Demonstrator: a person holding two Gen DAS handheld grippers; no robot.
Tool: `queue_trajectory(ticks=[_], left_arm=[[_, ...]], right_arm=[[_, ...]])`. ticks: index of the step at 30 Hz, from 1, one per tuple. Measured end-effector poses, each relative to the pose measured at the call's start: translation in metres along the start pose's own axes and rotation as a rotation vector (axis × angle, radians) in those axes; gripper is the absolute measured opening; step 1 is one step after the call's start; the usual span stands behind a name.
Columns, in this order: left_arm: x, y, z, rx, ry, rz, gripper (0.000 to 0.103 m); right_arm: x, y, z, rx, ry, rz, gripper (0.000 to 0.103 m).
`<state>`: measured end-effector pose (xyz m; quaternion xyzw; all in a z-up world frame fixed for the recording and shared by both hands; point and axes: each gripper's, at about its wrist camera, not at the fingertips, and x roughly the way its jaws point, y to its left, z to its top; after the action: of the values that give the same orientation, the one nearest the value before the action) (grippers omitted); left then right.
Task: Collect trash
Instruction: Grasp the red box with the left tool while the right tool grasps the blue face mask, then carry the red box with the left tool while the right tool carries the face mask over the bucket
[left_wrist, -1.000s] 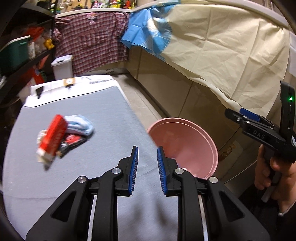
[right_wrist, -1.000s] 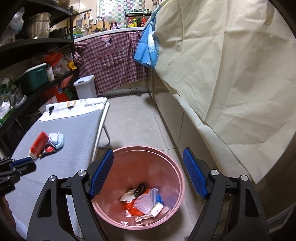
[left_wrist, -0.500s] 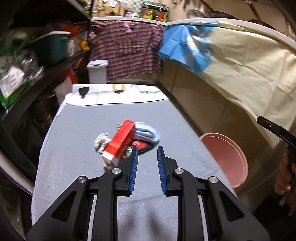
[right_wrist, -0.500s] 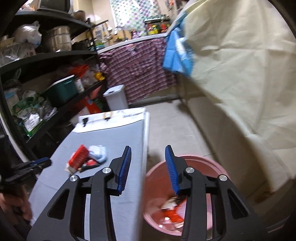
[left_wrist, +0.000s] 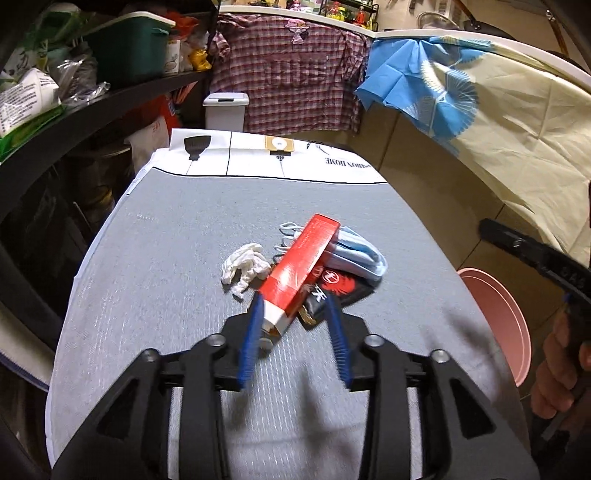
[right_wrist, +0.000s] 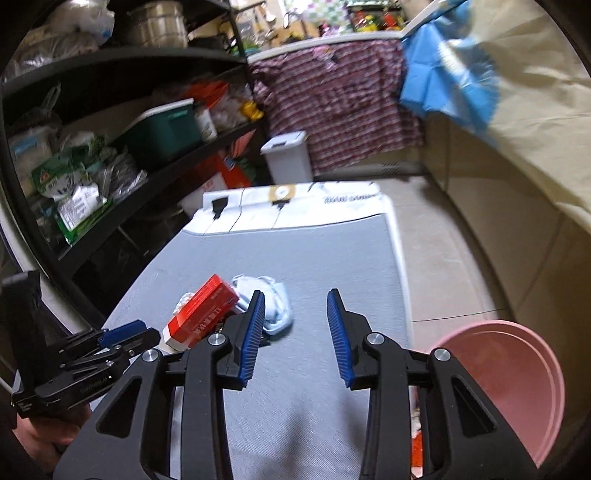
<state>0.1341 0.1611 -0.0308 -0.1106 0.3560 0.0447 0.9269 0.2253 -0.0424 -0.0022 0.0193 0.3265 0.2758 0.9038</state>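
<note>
Grey fabric covers the board (left_wrist: 184, 258), and the remaining trash lies in one small heap near its middle, likely so that either hand can reach it. Farthest left in the heap sits a crumpled tissue (left_wrist: 245, 266), apart from the rest by a narrow gap. Beside it a red box (left_wrist: 301, 266) lies slantwise, propped on a dark wrapper (left_wrist: 338, 286) and leaning against a blue mask (left_wrist: 356, 254), so its near end is lifted off the cloth. That raised end is what the left tongs (left_wrist: 293, 325) straddle: the fingers stand apart on either side of the box's near end, not yet pressed on it, holding nothing. A grip there seems the easy choice, since the pads can close on the box's narrow sides.

From the right wrist view, the right tongs (right_wrist: 295, 325) hang wide apart over bare cloth just right of the mask, empty, probably waiting their turn. Furthest right, a pink bin (right_wrist: 517, 373) stands on the floor against the board's edge, low enough that trash can simply be dropped in; some scraps show inside it.
</note>
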Motion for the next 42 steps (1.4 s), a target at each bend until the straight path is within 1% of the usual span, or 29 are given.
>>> queue_trajectory(ticks=[1,2,3,6,9,14,20,21,22,23,25,26,28,29,30,34,38,42], left_arm=[[0.002,0.002,0.001,-0.009,0.003,-0.004,0.046],[0.005,0.004,0.002,-0.017,0.005,-0.006,0.049],[0.009,0.005,0.003,-0.020,0.007,-0.004,0.049],[0.019,0.008,0.004,-0.018,0.020,0.008,0.049],[0.028,0.011,0.006,-0.032,0.035,-0.004,0.050],[0.039,0.012,0.008,-0.028,0.046,-0.016,0.050],[0.049,0.016,0.005,-0.017,0.073,-0.016,0.049],[0.052,0.017,0.005,-0.021,0.082,-0.019,0.049],[0.053,0.018,0.004,-0.022,0.088,-0.022,0.047],[0.053,0.018,0.004,-0.020,0.089,-0.023,0.040],[0.052,0.016,0.005,-0.010,0.089,-0.022,0.035],[0.050,0.015,0.005,-0.008,0.088,-0.027,0.033],[0.047,0.014,0.006,-0.005,0.080,-0.039,0.031],[0.045,0.013,0.006,0.000,0.076,-0.038,0.027],[0.044,0.011,0.006,0.003,0.076,-0.037,0.025],[0.038,0.008,0.008,0.002,0.068,-0.037,0.025],[0.028,0.004,0.010,0.003,0.047,-0.020,0.025],[0.015,-0.003,0.012,0.021,0.017,-0.013,0.025]], right_arm=[[0.006,0.001,0.001,0.003,0.009,0.004,0.036],[0.012,0.002,0.002,0.012,0.016,0.010,0.036],[0.019,0.002,0.003,0.024,0.024,0.019,0.037],[0.040,0.009,0.004,0.016,0.052,0.031,0.037],[0.061,0.014,0.002,0.004,0.087,0.040,0.037],[0.089,0.020,0.000,-0.024,0.129,0.049,0.037],[0.108,0.024,-0.007,-0.069,0.177,0.056,0.037],[0.109,0.025,-0.009,-0.079,0.180,0.056,0.037],[0.110,0.026,-0.010,-0.094,0.181,0.050,0.035],[0.110,0.028,-0.010,-0.110,0.180,0.044,0.035],[0.108,0.029,-0.011,-0.127,0.178,0.044,0.023],[0.108,0.030,-0.010,-0.129,0.179,0.043,0.022],[0.105,0.029,-0.010,-0.131,0.174,0.039,0.014],[0.103,0.028,-0.010,-0.130,0.170,0.039,0.014],[0.102,0.027,-0.010,-0.128,0.167,0.038,0.013],[0.094,0.027,-0.006,-0.128,0.149,0.025,0.011],[0.082,0.026,-0.004,-0.127,0.130,0.001,0.010],[0.062,0.025,-0.001,-0.127,0.095,-0.016,0.010]])
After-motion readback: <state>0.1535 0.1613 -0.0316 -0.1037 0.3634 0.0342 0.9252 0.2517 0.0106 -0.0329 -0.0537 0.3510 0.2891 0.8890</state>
